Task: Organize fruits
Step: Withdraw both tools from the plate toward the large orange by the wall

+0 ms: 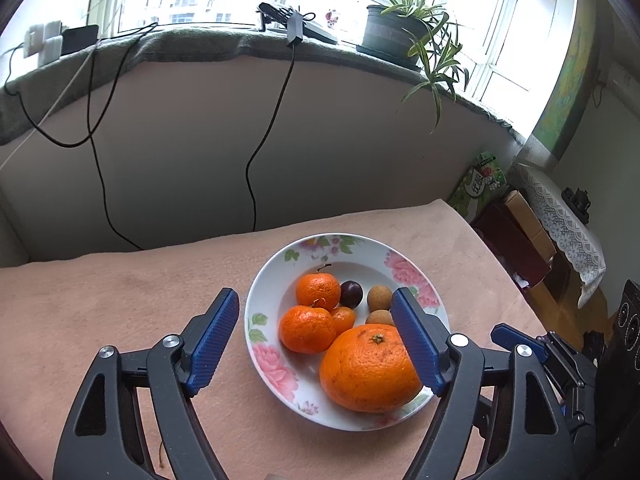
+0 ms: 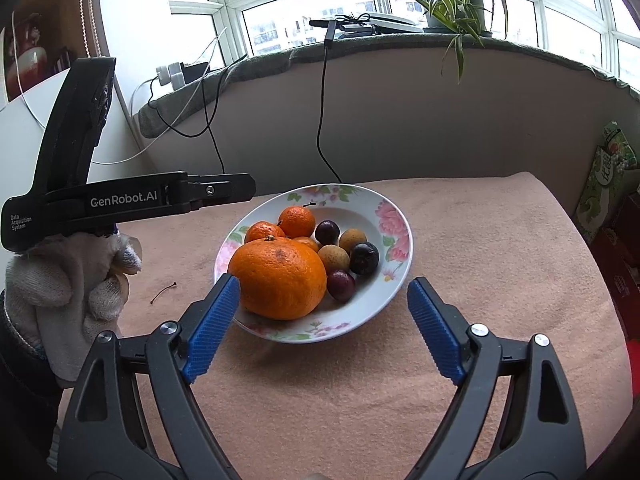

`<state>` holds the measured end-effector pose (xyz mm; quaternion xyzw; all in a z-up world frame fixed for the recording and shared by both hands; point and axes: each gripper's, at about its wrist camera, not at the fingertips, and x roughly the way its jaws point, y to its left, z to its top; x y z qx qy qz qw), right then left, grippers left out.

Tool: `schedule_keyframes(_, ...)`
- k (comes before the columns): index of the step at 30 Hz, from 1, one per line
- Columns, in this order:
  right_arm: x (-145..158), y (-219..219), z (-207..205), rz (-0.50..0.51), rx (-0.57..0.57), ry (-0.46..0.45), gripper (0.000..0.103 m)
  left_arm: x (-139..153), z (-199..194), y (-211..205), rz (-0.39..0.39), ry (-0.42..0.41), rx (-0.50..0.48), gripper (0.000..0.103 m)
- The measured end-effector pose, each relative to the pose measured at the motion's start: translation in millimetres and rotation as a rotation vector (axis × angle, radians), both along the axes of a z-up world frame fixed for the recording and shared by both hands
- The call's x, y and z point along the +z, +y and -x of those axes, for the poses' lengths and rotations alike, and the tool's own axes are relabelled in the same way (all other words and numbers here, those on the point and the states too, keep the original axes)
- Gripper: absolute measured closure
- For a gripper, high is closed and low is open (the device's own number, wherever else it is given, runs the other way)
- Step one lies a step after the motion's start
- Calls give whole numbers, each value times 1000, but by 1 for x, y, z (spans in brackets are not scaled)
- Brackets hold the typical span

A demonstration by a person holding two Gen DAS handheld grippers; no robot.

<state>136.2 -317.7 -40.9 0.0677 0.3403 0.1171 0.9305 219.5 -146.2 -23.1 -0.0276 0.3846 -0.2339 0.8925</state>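
A white floral plate (image 1: 272, 288) (image 2: 394, 236) sits on the pink-clothed table. It holds a large orange (image 1: 368, 368) (image 2: 280, 276), small tangerines (image 1: 318, 290) (image 2: 297, 222), dark plums (image 1: 351, 294) (image 2: 364, 258) and brown longans (image 1: 379, 294) (image 2: 334, 258). My left gripper (image 1: 316, 340) is open above the plate's near side, its right finger beside the large orange. My right gripper (image 2: 324, 328) is open and empty just in front of the plate. The left gripper's body (image 2: 132, 196) shows in the right wrist view, held by a gloved hand (image 2: 68, 284).
A fruit stem (image 2: 164, 292) lies on the cloth left of the plate. A grey wall with hanging cables (image 1: 252, 168) rises behind the table. A potted plant (image 1: 400, 32) stands on the sill. Boxes and a lace-covered stand (image 1: 560, 220) lie right of the table edge.
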Motion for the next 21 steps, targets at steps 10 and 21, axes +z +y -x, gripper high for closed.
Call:
schedule_keyframes(10,11,-2,13,-10,-21,-20,8,12,25,5,-17,-45,12,23)
schedule_keyframes(21,20,6,24,-52,-21,-27,8,31,61,28,-24,-116,55,23)
